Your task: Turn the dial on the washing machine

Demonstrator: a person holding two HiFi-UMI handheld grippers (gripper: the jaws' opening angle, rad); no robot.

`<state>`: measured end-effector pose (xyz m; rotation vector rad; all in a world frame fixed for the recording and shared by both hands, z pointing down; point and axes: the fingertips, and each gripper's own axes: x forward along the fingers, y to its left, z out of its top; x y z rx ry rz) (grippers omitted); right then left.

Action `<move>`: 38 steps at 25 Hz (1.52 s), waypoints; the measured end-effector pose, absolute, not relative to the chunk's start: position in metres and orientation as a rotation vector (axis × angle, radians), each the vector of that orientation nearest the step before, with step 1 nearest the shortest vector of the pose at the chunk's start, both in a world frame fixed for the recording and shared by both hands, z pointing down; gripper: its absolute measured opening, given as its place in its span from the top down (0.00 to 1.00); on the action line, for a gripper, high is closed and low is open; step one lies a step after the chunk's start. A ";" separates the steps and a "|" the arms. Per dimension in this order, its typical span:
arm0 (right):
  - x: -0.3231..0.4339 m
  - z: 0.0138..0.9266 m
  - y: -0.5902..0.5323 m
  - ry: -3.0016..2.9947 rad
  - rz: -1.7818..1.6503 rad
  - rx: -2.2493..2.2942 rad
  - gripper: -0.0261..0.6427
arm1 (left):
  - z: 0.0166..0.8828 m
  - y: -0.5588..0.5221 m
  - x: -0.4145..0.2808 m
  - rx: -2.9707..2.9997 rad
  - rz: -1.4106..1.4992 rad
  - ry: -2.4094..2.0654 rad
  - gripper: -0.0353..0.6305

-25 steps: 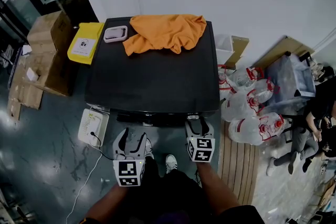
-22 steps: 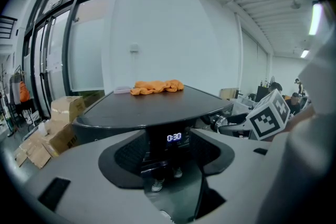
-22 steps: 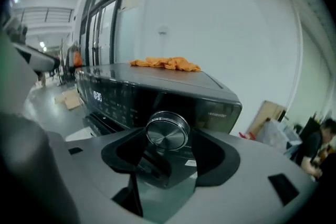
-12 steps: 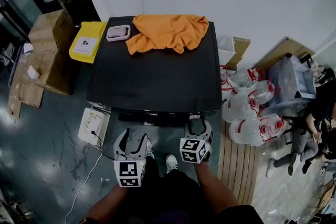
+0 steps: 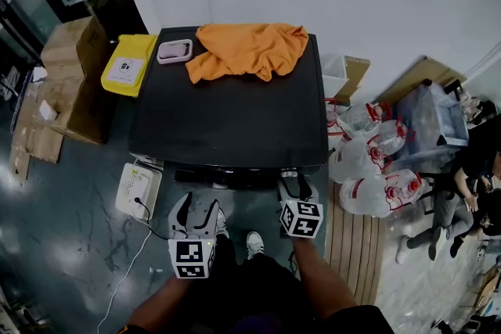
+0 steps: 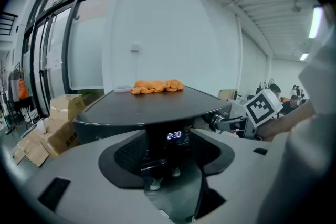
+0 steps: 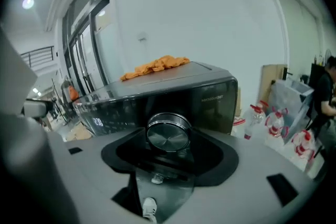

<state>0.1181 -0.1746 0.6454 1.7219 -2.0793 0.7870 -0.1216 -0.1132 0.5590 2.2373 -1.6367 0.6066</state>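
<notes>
The washing machine (image 5: 227, 121) stands square in front of you, its black top bare except for an orange cloth (image 5: 246, 49) bunched at the back edge, well away from your work.

Your left gripper (image 5: 197, 209) hangs back from the front panel with its fingers spread and nothing between them. Through the gap you see only the lit display (image 6: 174, 135). Your right gripper (image 5: 296, 184) is up against the panel's right end, and its fingers look closed around the dial (image 7: 168, 132), one on each side of the metal rim.

The dial is smooth, shiny and shallow, so the likeliest trouble is slip. If the hold is light, the fingers may skate around the rim while the dial stays put. Keep your wrist in line with the dial's axis, because a tilted twist would pry sideways and could pop the fingers off or scrape the glossy panel.

Watch the display as you turn. Coarse clicks make it easy to overshoot the setting.
</notes>
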 end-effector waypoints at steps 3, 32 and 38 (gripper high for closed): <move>0.120 0.645 -0.175 -2.129 0.918 1.734 0.55 | 0.560 -0.113 -0.120 2.244 0.608 -1.626 0.55; 0.119 0.637 -0.173 -2.103 0.713 1.722 0.57 | 0.563 -0.110 -0.120 2.228 0.581 -1.590 0.55; 0.119 0.639 -0.173 -2.101 0.677 1.690 0.56 | 0.563 -0.108 -0.118 2.231 0.579 -1.584 0.55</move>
